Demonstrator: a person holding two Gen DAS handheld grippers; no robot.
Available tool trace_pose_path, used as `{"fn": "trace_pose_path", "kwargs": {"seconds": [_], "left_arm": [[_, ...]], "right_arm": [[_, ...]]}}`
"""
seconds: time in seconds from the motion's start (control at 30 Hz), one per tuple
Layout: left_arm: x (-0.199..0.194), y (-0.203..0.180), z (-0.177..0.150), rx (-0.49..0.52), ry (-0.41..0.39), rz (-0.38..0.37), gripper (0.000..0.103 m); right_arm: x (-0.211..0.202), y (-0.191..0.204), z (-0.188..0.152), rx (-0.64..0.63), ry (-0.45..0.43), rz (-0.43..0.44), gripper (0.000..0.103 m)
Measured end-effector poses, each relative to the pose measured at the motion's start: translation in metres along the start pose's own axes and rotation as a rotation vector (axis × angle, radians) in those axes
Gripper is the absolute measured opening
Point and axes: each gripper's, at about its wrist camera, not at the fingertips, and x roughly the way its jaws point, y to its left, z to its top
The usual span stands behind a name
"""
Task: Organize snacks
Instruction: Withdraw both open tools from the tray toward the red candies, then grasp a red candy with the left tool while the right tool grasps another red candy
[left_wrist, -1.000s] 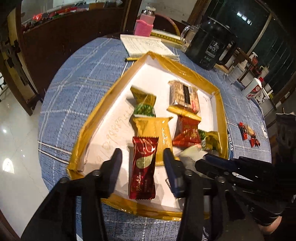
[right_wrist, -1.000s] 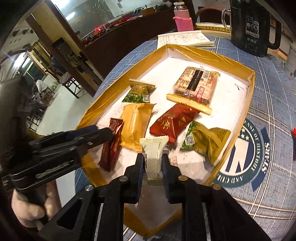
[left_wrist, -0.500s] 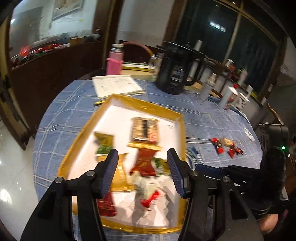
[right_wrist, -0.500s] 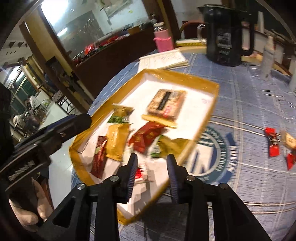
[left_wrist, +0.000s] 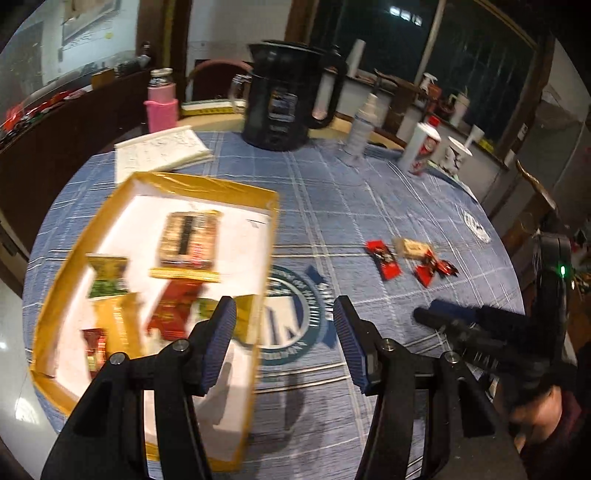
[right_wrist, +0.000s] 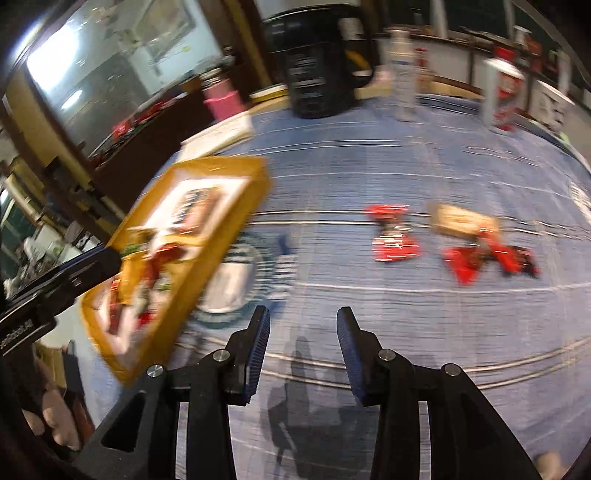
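A gold-rimmed white tray lies on the left of the blue table and holds several wrapped snacks. Loose on the cloth to the right lie a red snack, a tan snack and a red-and-black snack. My left gripper is open over the tray's right rim and the round emblem, with nothing between its fingers. My right gripper is open and empty above bare cloth, short of the loose snacks. The right gripper also shows at lower right in the left wrist view.
At the back stand a black jug, a pink bottle, a white notebook, a clear bottle and paper cups. A round emblem is printed on the cloth beside the tray. The table edge curves off at the right.
The right gripper let go of the white snack in the tray and opened. Both grippers drew back from the tray and swung right, bringing the loose snacks on the cloth into view.
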Motion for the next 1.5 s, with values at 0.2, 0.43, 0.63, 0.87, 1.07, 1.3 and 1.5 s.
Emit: {"fn": "trace_pose_path", "kwargs": {"seconds": [0.2,0.43,0.63,0.87,1.07,1.3,1.5], "left_arm": [[0.025,-0.042,0.005,0.015,0.057,-0.045,0.058],[0.066,-0.074,0.023,-0.024,0.126,-0.132,0.058],[0.114,-0.093,0.04,-0.038,0.178,-0.156,0.058],[0.149,-0.103,0.05,-0.001,0.208,-0.134,0.058],[0.164,-0.106,0.049,0.014,0.229,-0.111,0.058],[0.187,-0.131,0.051,0.111,0.23,-0.064,0.058],[0.191,-0.152,0.043,0.256,0.228,0.029,0.025]], "right_arm": [[-0.014,-0.082,0.011,0.056,-0.011,-0.099,0.039],[-0.006,-0.137,0.033,0.109,0.015,-0.083,0.043],[0.018,-0.144,0.045,0.182,0.055,0.036,0.047],[0.054,-0.127,0.052,0.193,0.094,-0.006,0.044],[0.067,-0.13,0.05,0.222,0.101,-0.006,0.022],[0.053,-0.141,0.04,0.258,0.091,0.004,0.021],[0.035,-0.14,0.032,0.257,0.069,0.011,0.021]]}}
